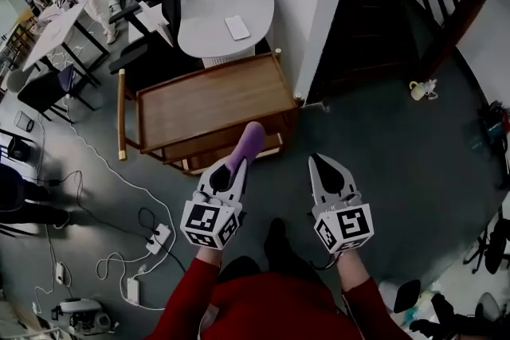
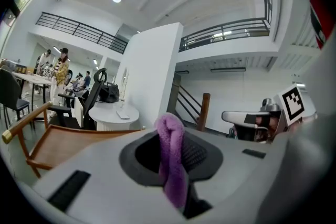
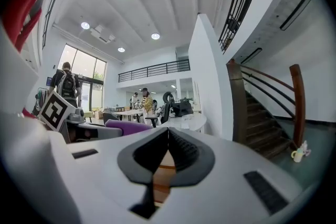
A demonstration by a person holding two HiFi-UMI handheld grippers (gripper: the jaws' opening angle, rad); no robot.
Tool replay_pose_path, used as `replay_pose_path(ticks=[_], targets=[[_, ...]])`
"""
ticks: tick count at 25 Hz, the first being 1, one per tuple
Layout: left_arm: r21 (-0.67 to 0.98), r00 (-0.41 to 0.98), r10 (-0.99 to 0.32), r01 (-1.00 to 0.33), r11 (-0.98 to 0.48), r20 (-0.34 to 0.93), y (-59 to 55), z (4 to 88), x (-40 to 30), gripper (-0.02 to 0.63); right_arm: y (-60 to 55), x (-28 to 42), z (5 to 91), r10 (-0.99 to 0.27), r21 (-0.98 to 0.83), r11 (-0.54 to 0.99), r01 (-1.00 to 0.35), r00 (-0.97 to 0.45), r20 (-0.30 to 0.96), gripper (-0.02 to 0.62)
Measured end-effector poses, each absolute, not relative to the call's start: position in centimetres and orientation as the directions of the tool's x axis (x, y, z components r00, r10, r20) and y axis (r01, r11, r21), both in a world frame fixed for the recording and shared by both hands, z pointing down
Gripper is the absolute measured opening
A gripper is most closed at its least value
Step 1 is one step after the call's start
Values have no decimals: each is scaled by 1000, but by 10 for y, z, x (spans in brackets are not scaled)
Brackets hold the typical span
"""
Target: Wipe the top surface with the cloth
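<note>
The left tool (image 1: pixel 233 171) is shut tight on a purple cloth (image 1: pixel 249 141). The cloth is pinched between the two jaws. In the left gripper view it is seen as a thick folded roll that stands up in the dark gap between them. Its free end sticks out past the tips.

The long side of the cloth runs the same way as the tool, away from the person and a little to the right. It points at the wooden cart (image 1: pixel 209 102). In the head view the far end of the cloth is seen over the near edge of the cart, close to its near right corner. Whether the cloth touches the wood cannot be told.

The right tool (image 1: pixel 323 167) is held just beside the left one, over the grey floor (image 1: pixel 398 171). Its jaws are closed together at the tips, and nothing is held between them.

A long wooden handle (image 1: pixel 121 115) is seen on the left side of the cart. Behind the cart a round white table (image 1: pixel 209 20) is seen, with a phone (image 1: pixel 237 27) lying on it. A white power strip (image 1: pixel 159 237) and white cables (image 1: pixel 96 159) lie on the floor to the left. Red sleeves (image 1: pixel 195 287) are seen behind both tools.
</note>
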State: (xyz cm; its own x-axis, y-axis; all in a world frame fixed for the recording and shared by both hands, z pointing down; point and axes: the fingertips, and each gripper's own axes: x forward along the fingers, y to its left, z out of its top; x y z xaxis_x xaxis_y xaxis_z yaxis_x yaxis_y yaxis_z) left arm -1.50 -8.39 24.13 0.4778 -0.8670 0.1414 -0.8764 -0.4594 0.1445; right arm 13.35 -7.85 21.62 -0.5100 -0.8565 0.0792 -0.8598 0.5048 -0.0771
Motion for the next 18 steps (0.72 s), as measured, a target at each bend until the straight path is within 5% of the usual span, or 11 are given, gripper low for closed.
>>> replay_pose_path(ticks=[18], targets=[[142,604,-766,-797,-587,219,-168,304,55,60,-128,122,250,-842,-64,519,-852,-523,134,12]])
